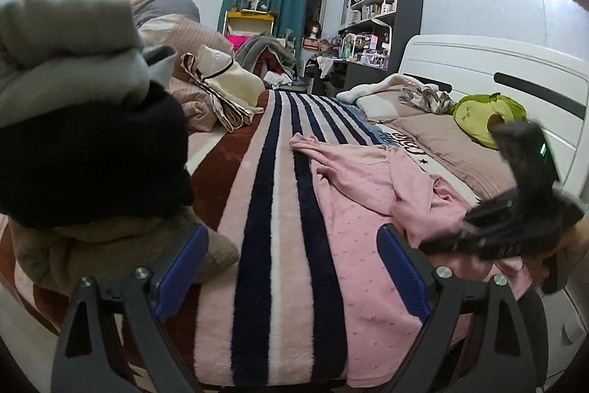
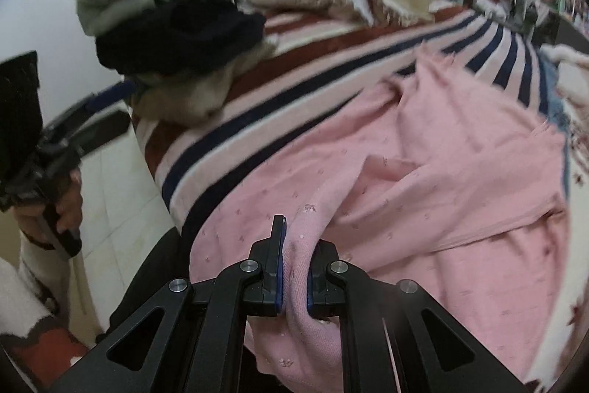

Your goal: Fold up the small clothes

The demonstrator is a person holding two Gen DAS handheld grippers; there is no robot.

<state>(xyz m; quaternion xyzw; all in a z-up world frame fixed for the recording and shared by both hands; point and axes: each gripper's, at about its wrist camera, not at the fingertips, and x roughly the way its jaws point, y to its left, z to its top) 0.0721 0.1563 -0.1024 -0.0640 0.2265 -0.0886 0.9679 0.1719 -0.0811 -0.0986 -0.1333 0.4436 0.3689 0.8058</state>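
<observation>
A pink dotted garment [image 1: 368, 209] lies spread and rumpled on the striped blanket [image 1: 265, 201]. It fills the right wrist view [image 2: 423, 153]. My right gripper [image 2: 294, 267] is shut on a bunched fold of the pink garment at its near edge; it shows blurred at the right of the left wrist view [image 1: 508, 220]. My left gripper [image 1: 294, 260] is open and empty, low over the blanket's near edge, left of the garment. It appears at the left of the right wrist view [image 2: 92, 105].
A stack of folded clothes, grey, black and tan [image 1: 84, 120], sits on the bed's left corner. Bedding is heaped behind it [image 1: 221, 87]. Pillows and a green plush [image 1: 486, 116] lie by the white headboard [image 1: 497, 72]. Shelves stand at the back.
</observation>
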